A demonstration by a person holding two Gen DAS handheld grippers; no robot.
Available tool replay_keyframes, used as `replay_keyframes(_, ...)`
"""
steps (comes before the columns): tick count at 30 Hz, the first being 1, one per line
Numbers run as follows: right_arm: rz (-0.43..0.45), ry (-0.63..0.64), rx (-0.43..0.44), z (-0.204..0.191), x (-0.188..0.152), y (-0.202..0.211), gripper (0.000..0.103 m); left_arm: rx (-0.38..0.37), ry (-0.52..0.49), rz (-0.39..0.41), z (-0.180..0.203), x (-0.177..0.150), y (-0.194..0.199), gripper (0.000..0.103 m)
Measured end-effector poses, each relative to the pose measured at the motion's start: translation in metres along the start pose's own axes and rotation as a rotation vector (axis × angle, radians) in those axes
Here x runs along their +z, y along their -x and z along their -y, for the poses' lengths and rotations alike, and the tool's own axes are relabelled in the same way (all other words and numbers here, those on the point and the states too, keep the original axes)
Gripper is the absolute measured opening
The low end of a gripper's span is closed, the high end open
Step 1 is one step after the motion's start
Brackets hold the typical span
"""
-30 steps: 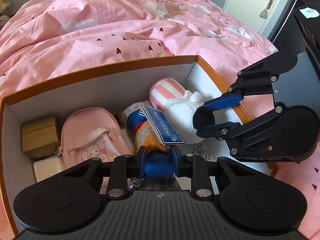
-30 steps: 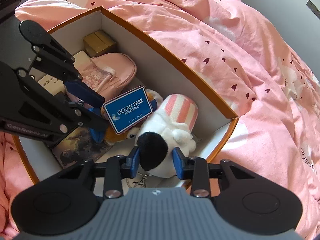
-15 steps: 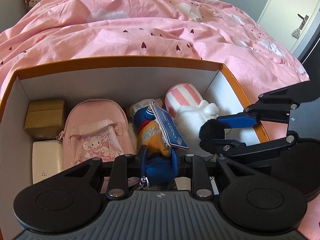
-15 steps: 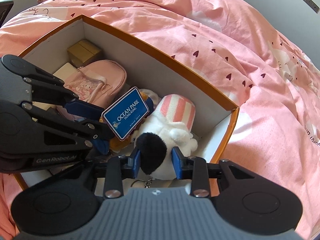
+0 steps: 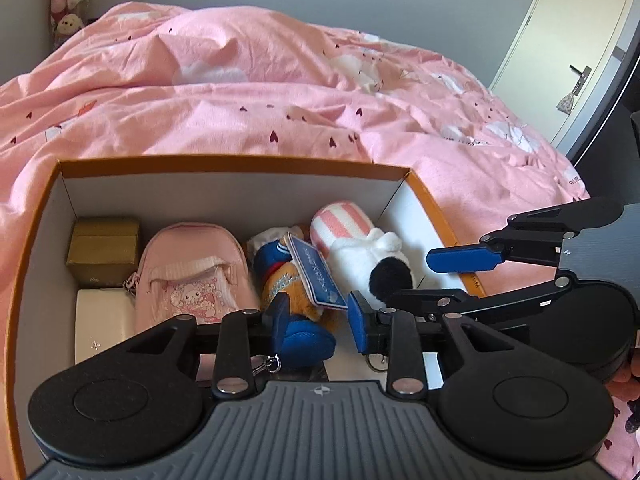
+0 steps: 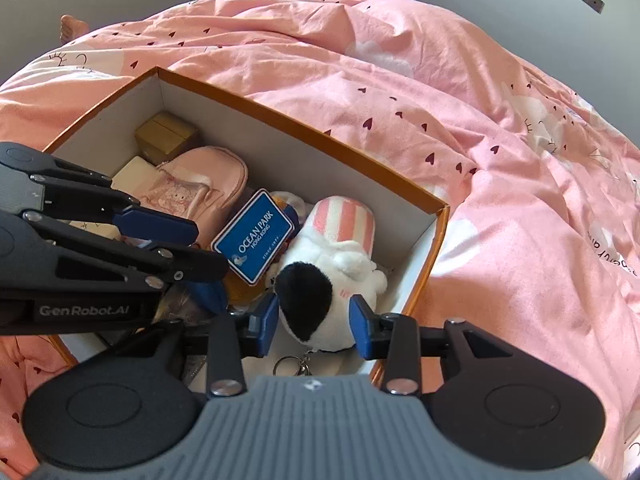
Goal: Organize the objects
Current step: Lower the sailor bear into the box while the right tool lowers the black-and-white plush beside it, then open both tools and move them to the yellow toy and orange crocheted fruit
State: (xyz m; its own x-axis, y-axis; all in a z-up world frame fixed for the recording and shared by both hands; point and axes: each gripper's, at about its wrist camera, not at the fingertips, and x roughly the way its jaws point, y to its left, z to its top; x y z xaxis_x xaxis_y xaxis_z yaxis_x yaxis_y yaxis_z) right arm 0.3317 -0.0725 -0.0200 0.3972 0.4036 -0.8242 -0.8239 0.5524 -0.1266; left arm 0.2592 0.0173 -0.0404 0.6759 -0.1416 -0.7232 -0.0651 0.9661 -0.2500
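Note:
An orange-rimmed cardboard box (image 5: 240,162) (image 6: 320,128) lies on the bed. Inside it a brown plush in blue clothes (image 5: 288,280) carries a blue Ocean Park tag (image 6: 254,238). Beside it lies a white plush with a pink striped hat (image 5: 356,256) (image 6: 340,256). My left gripper (image 5: 318,320) (image 6: 210,248) straddles the brown plush's blue foot (image 5: 308,340); its jaws are opening and a gap shows on the right side. My right gripper (image 6: 314,324) (image 5: 412,278) frames the white plush's black ear, its jaws opening too, pads off the fur.
A pink pouch (image 5: 188,268), a gold box (image 5: 104,248) and a white box (image 5: 102,320) fill the box's left part. A keyring (image 6: 286,366) lies under the white plush. A pink heart-print duvet (image 5: 280,100) surrounds the box. A door (image 5: 560,40) stands at the right.
Both grippers have spread their jaws and let go: the left off the blue foot, the right off the black ear. Both have drawn back and up a little, showing more bed.

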Motion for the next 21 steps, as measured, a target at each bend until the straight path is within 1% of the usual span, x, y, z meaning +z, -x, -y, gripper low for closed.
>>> replay_keyframes(5,0.091,-0.057,-0.024,-0.005,-0.006,0.033,0.053,-0.006,-0.022,0.098,0.008,-0.001,0.035,0.044)
replay_keyframes(9,0.151,-0.121,-0.026,-0.010,-0.015,0.060,0.059,-0.004,-0.054,0.159,0.016,-0.006,0.059,0.047)
replay_keyframes(11,0.183,-0.159,-0.029,-0.014,-0.023,0.074,0.061,-0.010,-0.070,0.180,0.019,-0.010,0.070,0.047)
replay_keyframes(16,0.258,-0.228,-0.041,-0.025,-0.046,0.106,0.067,-0.034,-0.104,0.216,0.027,-0.024,0.093,0.050)
replay_keyframes(19,0.278,-0.265,-0.044,-0.033,-0.061,0.119,0.068,-0.048,-0.115,0.206,0.029,-0.033,0.101,0.051)
replay_keyframes(21,0.281,-0.286,-0.052,-0.039,-0.070,0.125,0.072,-0.049,-0.117,0.198,0.029,-0.039,0.104,0.051)
